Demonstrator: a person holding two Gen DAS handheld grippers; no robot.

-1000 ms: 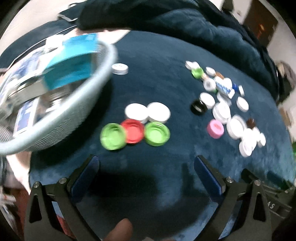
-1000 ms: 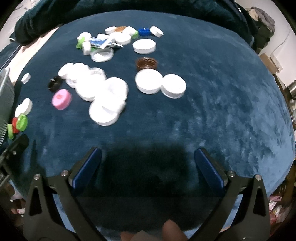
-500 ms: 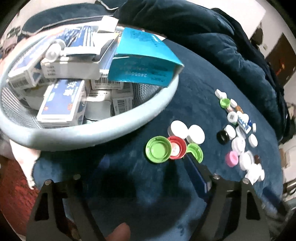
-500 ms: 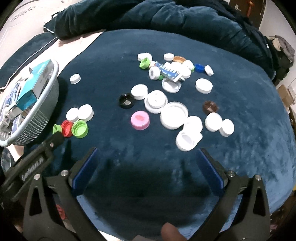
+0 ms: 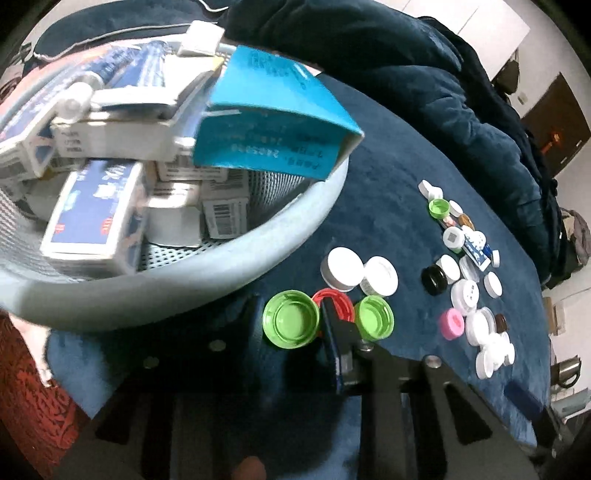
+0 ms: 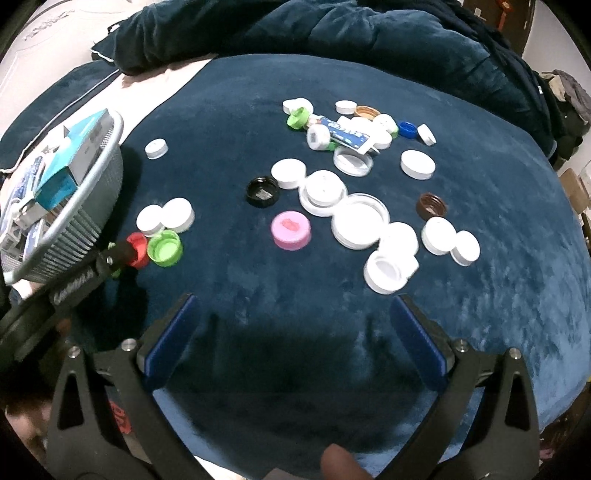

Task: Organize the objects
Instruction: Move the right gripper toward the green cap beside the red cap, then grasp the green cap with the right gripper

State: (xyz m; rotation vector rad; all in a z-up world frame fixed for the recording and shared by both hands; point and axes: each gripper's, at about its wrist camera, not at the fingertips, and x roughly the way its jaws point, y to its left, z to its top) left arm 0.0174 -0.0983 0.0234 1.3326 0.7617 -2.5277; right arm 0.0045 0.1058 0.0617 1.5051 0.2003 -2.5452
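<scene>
Several bottle caps lie on a dark blue velvet table. In the left wrist view my left gripper [image 5: 291, 325] has closed around a large green cap [image 5: 291, 324]; its right finger [image 5: 334, 339] stands between that cap and a red cap [image 5: 338, 299]. A second green cap [image 5: 373, 316] and two white caps [image 5: 341, 266] lie beside them. In the right wrist view my right gripper [image 6: 291, 332] is open and empty above bare velvet, near a pink cap [image 6: 290, 229] and a white cap cluster [image 6: 360, 225].
A pale blue mesh basket [image 5: 207, 280] full of toothpaste boxes, with a teal box [image 5: 273, 122] on top, stands at the left; it also shows in the right wrist view [image 6: 70, 221]. A small tube [image 6: 347, 134] lies among far caps. Dark bedding [image 6: 332, 33] lies behind.
My left gripper has swung left toward the basket, dropped onto the coloured caps, and closed from wide open onto the large green cap. My right gripper drew back and turned left, still open.
</scene>
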